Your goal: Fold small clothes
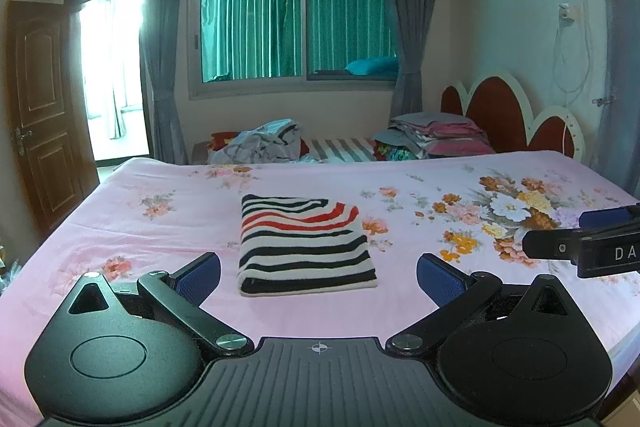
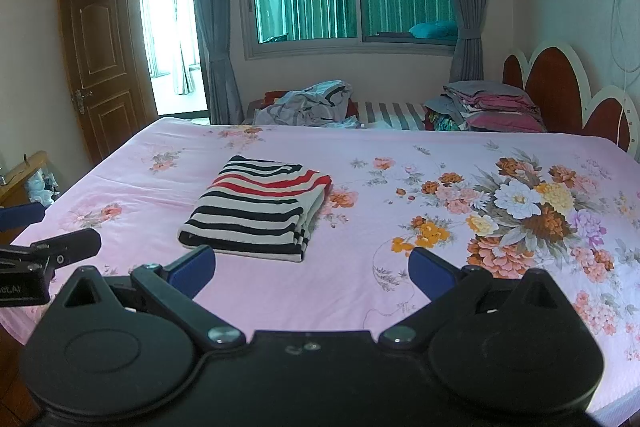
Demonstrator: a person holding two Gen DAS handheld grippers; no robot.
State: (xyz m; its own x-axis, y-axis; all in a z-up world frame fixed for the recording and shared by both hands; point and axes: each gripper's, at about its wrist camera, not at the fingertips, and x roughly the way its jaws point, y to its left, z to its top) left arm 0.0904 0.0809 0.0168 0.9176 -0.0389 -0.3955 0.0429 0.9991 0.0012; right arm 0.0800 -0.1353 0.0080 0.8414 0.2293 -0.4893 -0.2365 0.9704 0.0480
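A small striped garment (image 1: 305, 245), black, white and red, lies folded into a neat rectangle on the pink flowered bedsheet (image 1: 160, 219). In the right wrist view the garment (image 2: 256, 209) lies ahead and to the left. My left gripper (image 1: 318, 277) is open and empty, just short of the garment's near edge. My right gripper (image 2: 312, 271) is open and empty, to the right of the garment and apart from it. The right gripper's fingers also show at the right edge of the left wrist view (image 1: 560, 247). The left gripper's fingers show at the left edge of the right wrist view (image 2: 68, 247).
A heap of unfolded clothes (image 1: 260, 143) and a stack of folded bedding (image 1: 436, 137) lie at the far side of the bed. A red and white headboard (image 1: 496, 107) stands at the right. An open wooden door (image 1: 40, 107) is at the left.
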